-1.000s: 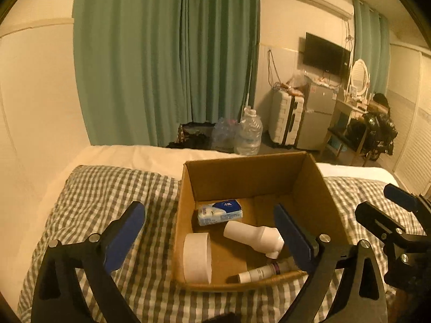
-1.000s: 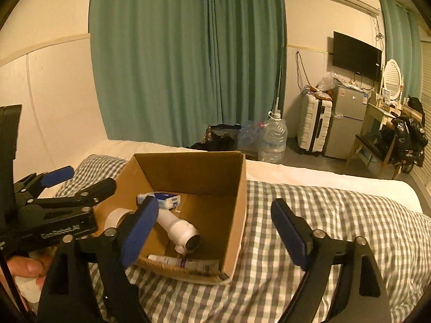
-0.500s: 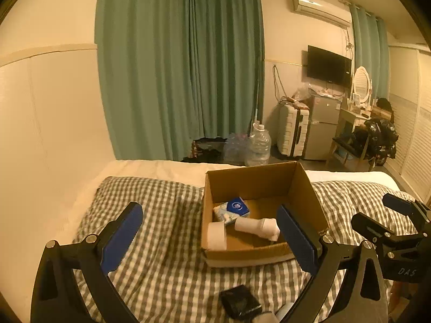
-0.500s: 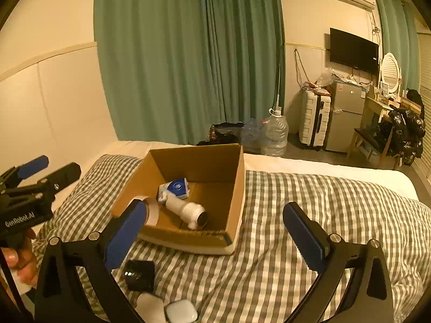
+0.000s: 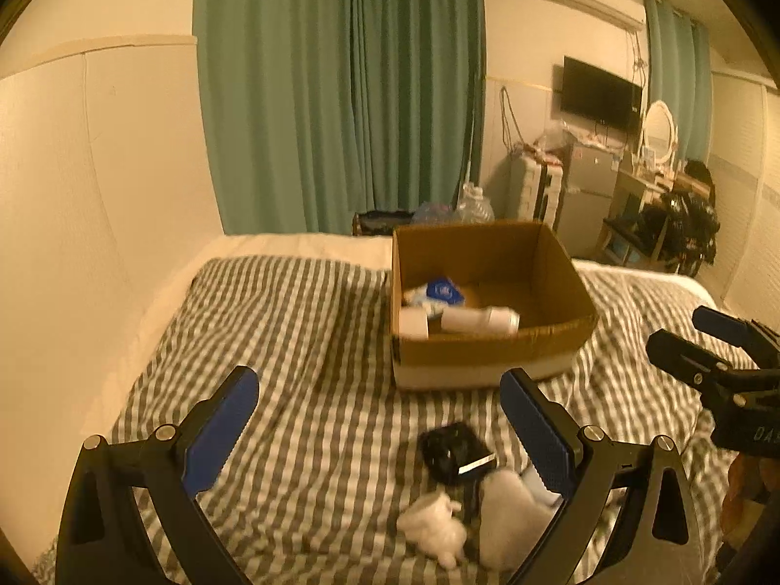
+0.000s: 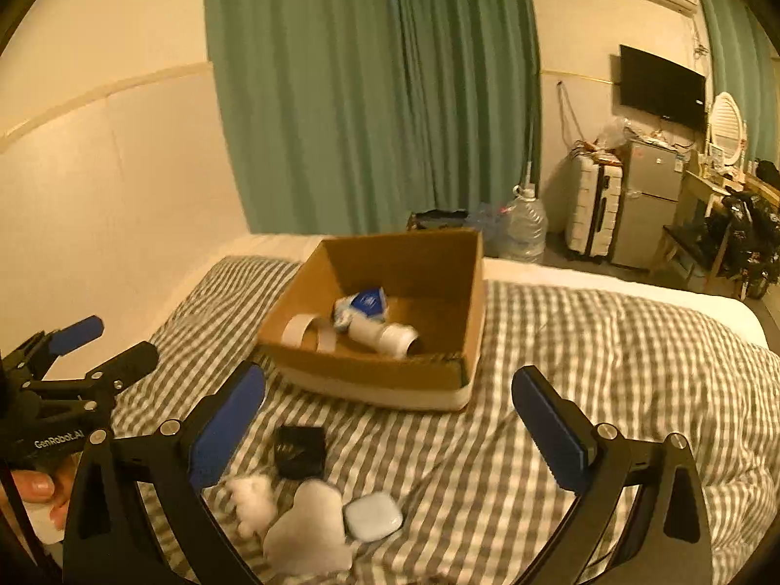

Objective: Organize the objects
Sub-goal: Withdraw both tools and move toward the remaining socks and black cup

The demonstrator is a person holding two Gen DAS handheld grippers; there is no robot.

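An open cardboard box sits on the checked bedspread. Inside lie a white tube-shaped bottle, a blue and white packet and a white tape roll. Nearer me, on the bedspread, are a black case, a small white fluffy thing, a white heart-shaped pad and a pale rounded case. My left gripper is open and empty above them. My right gripper is open wide, empty too.
The checked bedspread spreads out right of the box. A padded wall runs along the left. Green curtains, water jugs, a suitcase and a small fridge stand beyond the bed. A hand holds the left gripper.
Both grippers have pulled back from the box, so it looks smaller and farther. The loose items on the bedspread have come into view. The right jaws have spread a little wider.
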